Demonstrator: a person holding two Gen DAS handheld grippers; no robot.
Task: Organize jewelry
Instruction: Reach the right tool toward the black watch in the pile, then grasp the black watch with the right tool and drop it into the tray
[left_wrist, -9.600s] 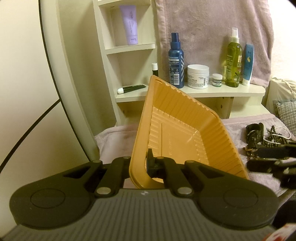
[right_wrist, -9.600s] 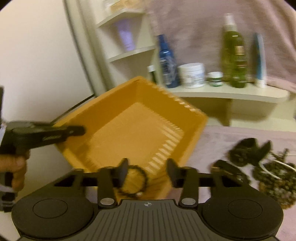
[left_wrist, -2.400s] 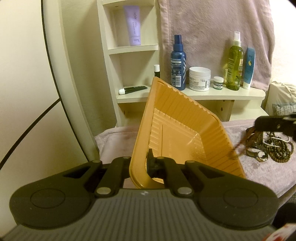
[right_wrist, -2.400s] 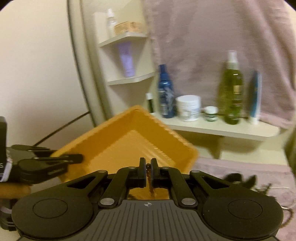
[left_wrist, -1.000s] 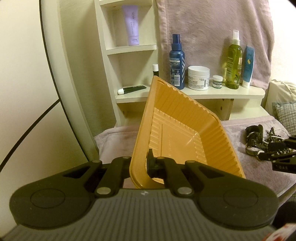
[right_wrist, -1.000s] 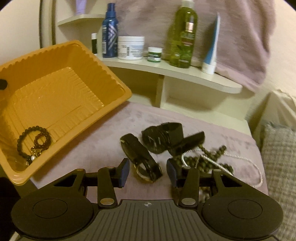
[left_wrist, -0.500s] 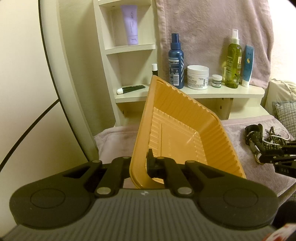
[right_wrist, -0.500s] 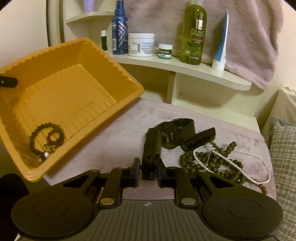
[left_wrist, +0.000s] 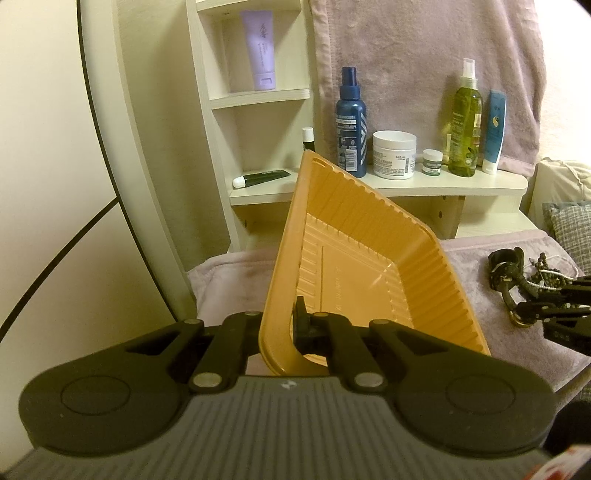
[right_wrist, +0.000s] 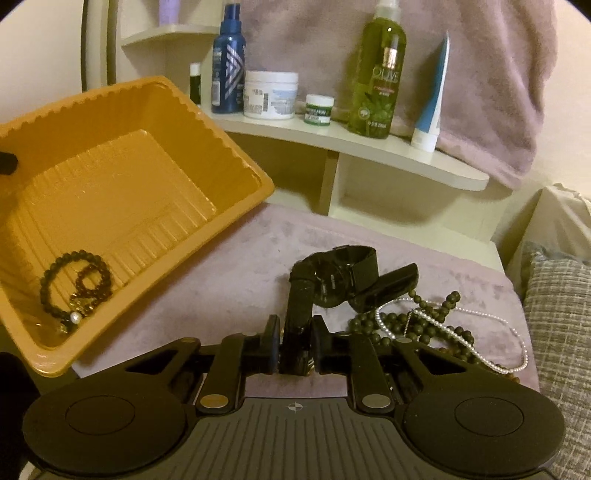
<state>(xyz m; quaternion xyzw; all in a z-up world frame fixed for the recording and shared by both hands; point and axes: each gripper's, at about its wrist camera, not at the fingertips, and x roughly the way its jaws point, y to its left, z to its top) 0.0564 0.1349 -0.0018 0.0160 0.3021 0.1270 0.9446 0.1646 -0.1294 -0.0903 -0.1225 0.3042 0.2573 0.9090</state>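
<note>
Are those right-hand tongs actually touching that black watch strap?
Touching. In the right wrist view, the right tongs are closed on the black watch strap, both fingers pressed against its sides with no gap visible.

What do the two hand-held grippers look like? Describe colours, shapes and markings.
Both the left hand-held gripper and the right hand-held gripper are matte black: ribbed grey bodies with small white marks, round side discs, linkage arms with silver rivets.
</note>
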